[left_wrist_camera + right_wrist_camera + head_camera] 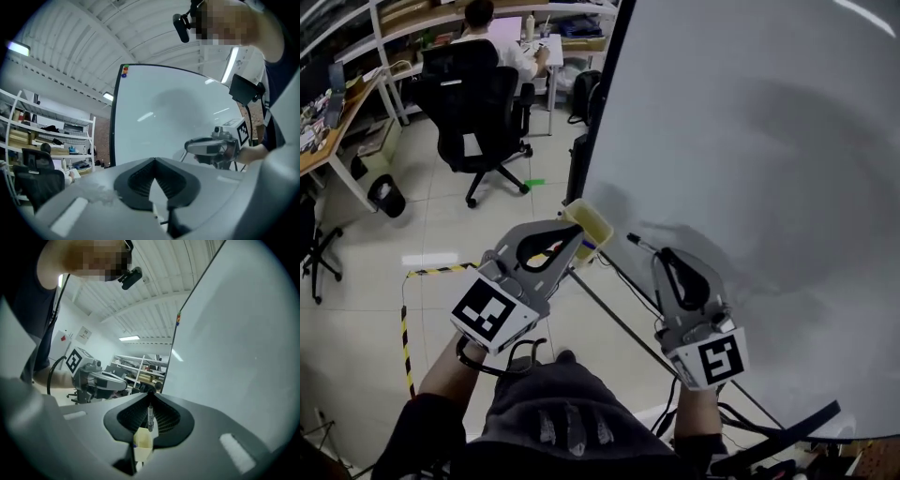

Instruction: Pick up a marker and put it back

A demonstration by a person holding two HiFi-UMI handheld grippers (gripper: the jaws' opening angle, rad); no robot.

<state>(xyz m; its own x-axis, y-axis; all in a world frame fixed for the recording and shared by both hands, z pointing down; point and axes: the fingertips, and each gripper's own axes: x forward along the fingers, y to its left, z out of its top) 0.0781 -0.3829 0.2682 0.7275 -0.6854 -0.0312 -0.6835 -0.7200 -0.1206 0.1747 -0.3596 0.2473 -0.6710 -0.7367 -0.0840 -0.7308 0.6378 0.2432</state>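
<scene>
A thin dark marker [639, 245] [150, 419] sticks out of my right gripper [661, 255] [150, 393], whose jaws are shut on it, its tip toward the whiteboard's lower left corner. A pale yellow pen cup [587, 225] [143, 441] sits at that corner of the big whiteboard [750, 187], just beyond the marker's tip. My left gripper [573, 237] [153, 161] is level with its tips right beside the cup; its jaws meet with nothing seen between them. Each gripper shows in the other's view: the right one [188, 146], the left one [123, 383].
The whiteboard's ledge and stand bars [628, 328] run below my hands. On the tiled floor lies yellow-black tape [441, 270]. Farther off a person sits in a black office chair [483, 103] at a desk, beside a black bin [386, 195] and shelves.
</scene>
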